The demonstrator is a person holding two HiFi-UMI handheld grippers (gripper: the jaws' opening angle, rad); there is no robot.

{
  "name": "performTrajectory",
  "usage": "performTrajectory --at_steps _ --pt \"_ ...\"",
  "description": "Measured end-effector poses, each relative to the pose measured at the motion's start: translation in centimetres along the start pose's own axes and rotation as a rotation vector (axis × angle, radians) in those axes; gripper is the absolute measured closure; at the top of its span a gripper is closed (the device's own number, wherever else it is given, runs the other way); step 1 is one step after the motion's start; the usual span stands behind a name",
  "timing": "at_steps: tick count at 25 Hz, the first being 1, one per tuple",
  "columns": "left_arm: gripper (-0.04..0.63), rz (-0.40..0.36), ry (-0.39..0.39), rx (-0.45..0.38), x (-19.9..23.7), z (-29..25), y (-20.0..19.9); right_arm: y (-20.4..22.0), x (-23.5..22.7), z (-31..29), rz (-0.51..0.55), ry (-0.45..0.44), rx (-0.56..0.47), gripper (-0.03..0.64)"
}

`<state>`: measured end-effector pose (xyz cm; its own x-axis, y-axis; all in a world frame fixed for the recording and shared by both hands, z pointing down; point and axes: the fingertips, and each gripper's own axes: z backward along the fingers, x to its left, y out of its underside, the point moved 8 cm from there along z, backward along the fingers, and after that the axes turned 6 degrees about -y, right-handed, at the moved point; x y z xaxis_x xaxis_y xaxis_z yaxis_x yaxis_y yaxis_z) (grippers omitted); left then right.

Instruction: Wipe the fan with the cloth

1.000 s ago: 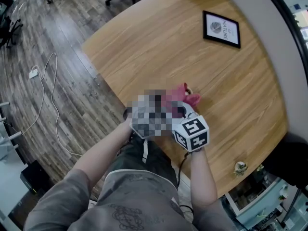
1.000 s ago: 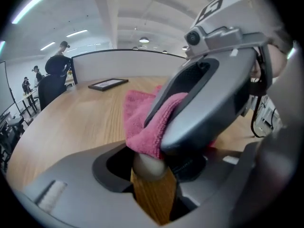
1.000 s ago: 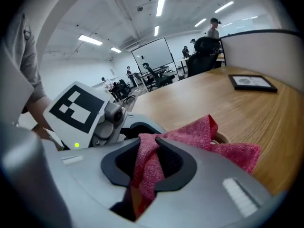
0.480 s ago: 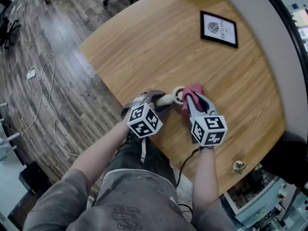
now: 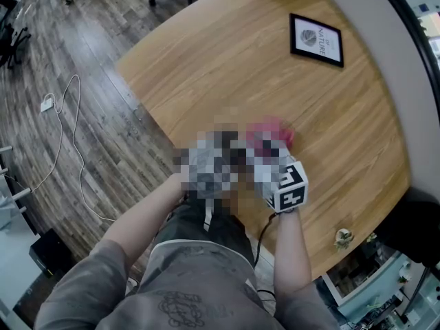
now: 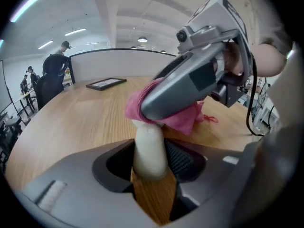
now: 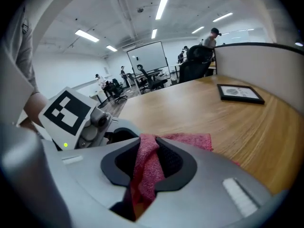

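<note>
Clamps the fan [image 6: 148, 144] by its cream handle in the left gripper [image 6: 151, 164] at the table's [image 5: 240, 67] near edge, steadying it; pinches the cloth [image 7: 145, 167] shut in the right gripper [image 7: 152, 161], laid over the fan's top for wiping.

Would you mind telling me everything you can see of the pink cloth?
The cloth is pinkish-red with a nubby, towel-like weave, and crumpled. One fold is pinched between the right gripper's jaws; the rest bunches out beyond them above the wooden table. Seen from the left gripper view, it lies against the far end of the cream fan handle, with a loose thread trailing at one edge.
</note>
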<state>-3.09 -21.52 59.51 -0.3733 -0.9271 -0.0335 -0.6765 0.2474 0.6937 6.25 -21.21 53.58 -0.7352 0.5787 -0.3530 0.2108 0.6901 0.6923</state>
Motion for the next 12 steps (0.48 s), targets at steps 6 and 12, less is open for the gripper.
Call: performTrajectory --at_steps 6,12 --pt "0.402 -0.008 -0.003 -0.003 0.0 0.0 0.0 0.0 1.8 -2.0 0.013 -0.170 0.094 0.545" --pt "0.402 -0.017 0.000 -0.004 -0.2 0.1 0.2 0.7 0.9 -0.7 0.009 -0.266 0.170 0.545"
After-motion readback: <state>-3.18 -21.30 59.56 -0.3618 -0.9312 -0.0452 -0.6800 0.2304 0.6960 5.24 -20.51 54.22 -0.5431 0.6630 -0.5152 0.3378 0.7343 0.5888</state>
